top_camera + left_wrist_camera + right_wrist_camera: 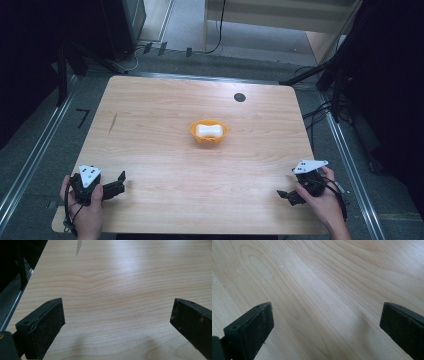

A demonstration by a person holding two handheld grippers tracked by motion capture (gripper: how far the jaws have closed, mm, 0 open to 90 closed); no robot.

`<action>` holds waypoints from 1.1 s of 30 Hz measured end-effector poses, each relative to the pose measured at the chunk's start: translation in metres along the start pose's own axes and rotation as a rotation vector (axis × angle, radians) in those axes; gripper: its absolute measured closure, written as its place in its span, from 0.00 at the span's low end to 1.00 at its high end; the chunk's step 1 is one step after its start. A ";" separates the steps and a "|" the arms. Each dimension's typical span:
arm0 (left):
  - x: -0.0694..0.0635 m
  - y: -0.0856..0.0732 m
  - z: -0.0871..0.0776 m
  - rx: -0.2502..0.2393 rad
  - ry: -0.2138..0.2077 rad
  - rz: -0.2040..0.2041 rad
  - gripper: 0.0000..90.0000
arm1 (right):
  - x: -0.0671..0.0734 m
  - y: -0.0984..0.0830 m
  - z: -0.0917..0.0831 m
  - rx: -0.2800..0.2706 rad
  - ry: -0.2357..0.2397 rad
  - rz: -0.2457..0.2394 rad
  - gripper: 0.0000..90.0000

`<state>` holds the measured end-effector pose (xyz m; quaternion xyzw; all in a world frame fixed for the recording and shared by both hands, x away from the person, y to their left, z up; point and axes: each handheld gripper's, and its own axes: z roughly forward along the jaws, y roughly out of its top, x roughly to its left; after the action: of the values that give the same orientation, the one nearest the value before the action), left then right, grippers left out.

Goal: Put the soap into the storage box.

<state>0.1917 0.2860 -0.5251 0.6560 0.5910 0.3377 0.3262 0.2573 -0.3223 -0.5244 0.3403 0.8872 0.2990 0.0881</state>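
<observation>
An orange bowl (pixel 208 133) sits at the middle of the wooden table (pixel 160 120), with a white bone-shaped object (pixel 208 131) lying inside it. My left gripper (pixel 118 183) rests near the front left corner, held by a hand, jaws wide apart over bare wood. In the left gripper view the left gripper (pixel 117 322) holds nothing between its black pads. My right gripper (pixel 286 195) lies near the front right corner in the other hand. In the right gripper view the right gripper (pixel 325 325) is open too, with bare wood between its jaws.
A small dark round spot (pixel 239 97) marks the far right part of the tabletop. A dark streak (pixel 113 122) shows at the far left. Black stands and cables surround the table on the floor. Metal rails run along both sides.
</observation>
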 end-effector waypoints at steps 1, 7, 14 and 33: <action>0.000 0.000 0.000 0.000 0.000 0.000 0.00 | -0.001 -0.004 -0.001 -0.007 -0.004 0.006 0.00; 0.000 0.000 0.000 0.000 0.003 0.000 0.00 | -0.001 -0.012 -0.004 -0.023 -0.008 0.031 0.00; 0.000 0.000 0.000 0.000 0.002 0.000 0.00 | -0.001 -0.023 -0.008 -0.047 -0.026 0.056 0.00; 0.000 0.000 0.000 0.000 0.004 0.000 0.00 | -0.004 -0.061 -0.018 -0.183 -0.054 0.194 0.00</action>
<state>0.1916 0.2856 -0.5251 0.6553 0.5915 0.3391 0.3250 0.2201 -0.3696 -0.5460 0.4228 0.8165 0.3765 0.1132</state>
